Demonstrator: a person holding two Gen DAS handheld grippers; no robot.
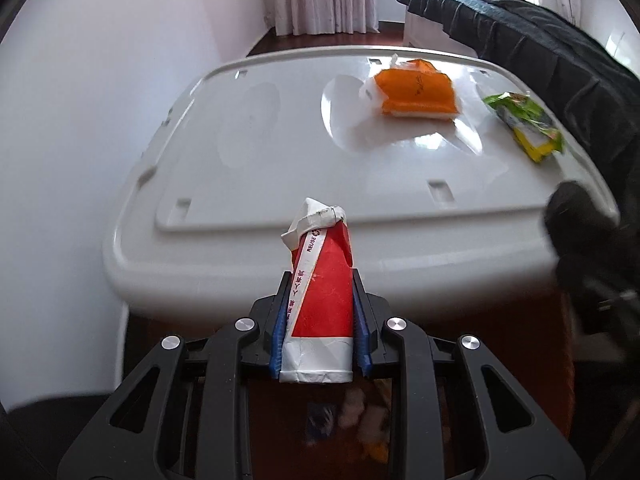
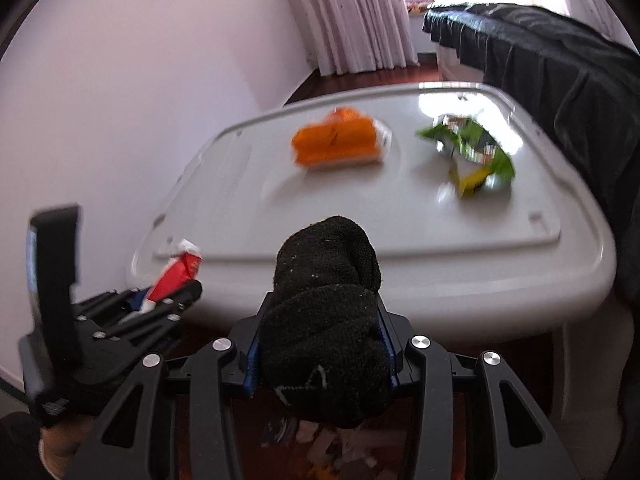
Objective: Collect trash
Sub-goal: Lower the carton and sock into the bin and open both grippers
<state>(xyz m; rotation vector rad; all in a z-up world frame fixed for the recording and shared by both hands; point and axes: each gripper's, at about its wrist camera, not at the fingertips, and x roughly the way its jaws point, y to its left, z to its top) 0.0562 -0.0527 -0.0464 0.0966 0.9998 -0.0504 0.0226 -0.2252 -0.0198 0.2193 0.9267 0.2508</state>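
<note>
In the left wrist view, your left gripper (image 1: 320,312) was closed on one crumpled red-and-white paper carton (image 1: 320,300), its blue pads pressing both sides, held in front of the near rim of the white plastic storage-bin lid (image 1: 248,148). Two trash items lay on that lid: one orange-and-white wrapper (image 1: 416,92) at the far centre and one green-and-yellow snack packet (image 1: 524,124) near the right edge, well apart from each other. A black quilted cover (image 1: 540,52) bordered the lid's right side.

In the right wrist view, your right gripper (image 2: 320,340) was clamped around one balled black knitted sock (image 2: 324,320). The sock blocked the near rim of the lid from sight. The left gripper with its carton stood at lower left. Blurred debris lay beneath the fingers; its container could not be determined.
</note>
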